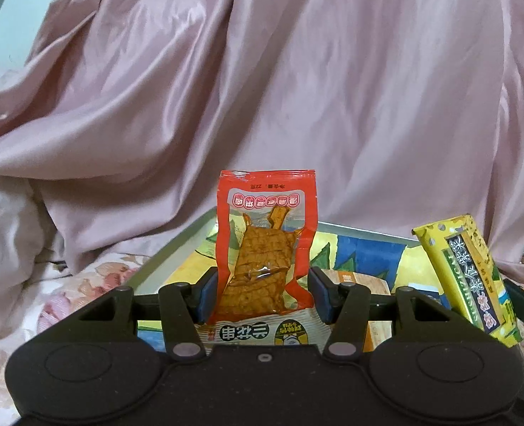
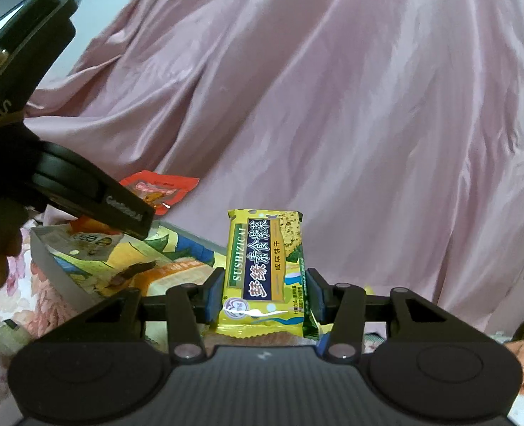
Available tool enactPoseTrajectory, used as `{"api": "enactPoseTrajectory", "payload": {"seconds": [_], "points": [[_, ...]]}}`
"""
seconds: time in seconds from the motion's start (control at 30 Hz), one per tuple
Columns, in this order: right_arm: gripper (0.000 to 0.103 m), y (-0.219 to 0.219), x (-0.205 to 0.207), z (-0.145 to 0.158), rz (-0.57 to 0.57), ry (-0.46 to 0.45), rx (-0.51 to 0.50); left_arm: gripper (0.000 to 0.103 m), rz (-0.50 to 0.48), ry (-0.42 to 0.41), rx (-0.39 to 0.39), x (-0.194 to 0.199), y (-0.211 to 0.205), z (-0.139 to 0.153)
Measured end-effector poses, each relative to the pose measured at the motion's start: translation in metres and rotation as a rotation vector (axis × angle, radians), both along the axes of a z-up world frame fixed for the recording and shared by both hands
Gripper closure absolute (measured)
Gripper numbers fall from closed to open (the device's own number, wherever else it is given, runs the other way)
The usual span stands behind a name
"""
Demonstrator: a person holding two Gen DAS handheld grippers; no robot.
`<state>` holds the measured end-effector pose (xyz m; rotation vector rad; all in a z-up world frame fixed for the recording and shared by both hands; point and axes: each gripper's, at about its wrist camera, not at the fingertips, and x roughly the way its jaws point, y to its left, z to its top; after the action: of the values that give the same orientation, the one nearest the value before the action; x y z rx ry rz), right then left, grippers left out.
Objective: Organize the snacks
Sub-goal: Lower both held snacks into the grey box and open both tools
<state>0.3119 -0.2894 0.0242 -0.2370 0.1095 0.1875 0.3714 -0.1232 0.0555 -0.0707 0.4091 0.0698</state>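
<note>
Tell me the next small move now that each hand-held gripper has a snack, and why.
Probably lower the red packet into the tray. The left hand-held gripper holds it upright just above the tray, and the right hand-held gripper grips the yellow biscuit pack alongside, so taking turns avoids a bump.

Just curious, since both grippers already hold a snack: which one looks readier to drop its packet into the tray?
Probably the left gripper: its red packet hangs directly over the tray. The right gripper holds its yellow packet nearer the tray's edge.
</note>
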Motion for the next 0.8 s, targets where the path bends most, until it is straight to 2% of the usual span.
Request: {"api": "enactPoseTrajectory", "payload": {"seconds": [0.2, 0.57, 0.7, 0.8], "points": [[0.051, -0.001, 0.016, -0.002, 0.011, 0.054, 0.047, 0.048, 0.025, 0.041, -0.019, 0.009, 0.003, -0.014], [0.051, 0.003, 0.020, -0.011, 0.016, 0.122, 0.044, 0.046, 0.027, 0.065, -0.020, 0.011, 0.000, -0.026], [0.050, 0.005, 0.023, -0.011, 0.016, 0.126, 0.039, 0.042, 0.027, 0.075, -0.054, 0.011, 0.004, -0.027], [0.046, 0.005, 0.023, -0.011, 0.014, 0.127, 0.036, 0.038, 0.044, 0.084, -0.090, 0.009, 0.010, -0.028]]}}
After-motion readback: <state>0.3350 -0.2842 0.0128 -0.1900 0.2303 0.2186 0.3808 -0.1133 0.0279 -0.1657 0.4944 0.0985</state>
